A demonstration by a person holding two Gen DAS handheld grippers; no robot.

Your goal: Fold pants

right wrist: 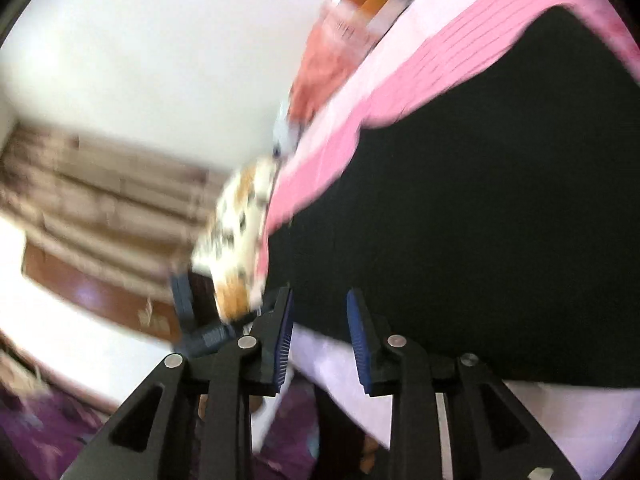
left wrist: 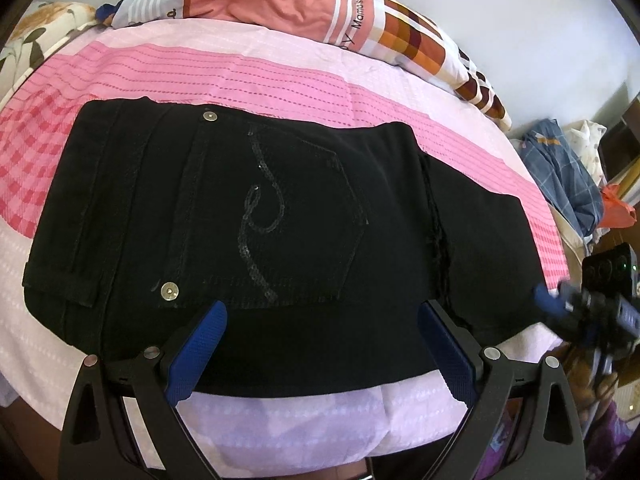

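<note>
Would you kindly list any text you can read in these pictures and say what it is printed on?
"Mamas fo", cut off by a fold, runs along a stripe of the patterned quilt at the head of the bed.
A "Y" ends a blurred word beside it.
The pants show only a sequin swirl.
The right wrist view is too blurred to read.

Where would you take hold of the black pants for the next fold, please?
Grip the black pants at the right-hand leg end, coming in low from the right edge of the bed. That end lies thin and flat; the waistband side with the sequinned pocket is bulkier.
</note>
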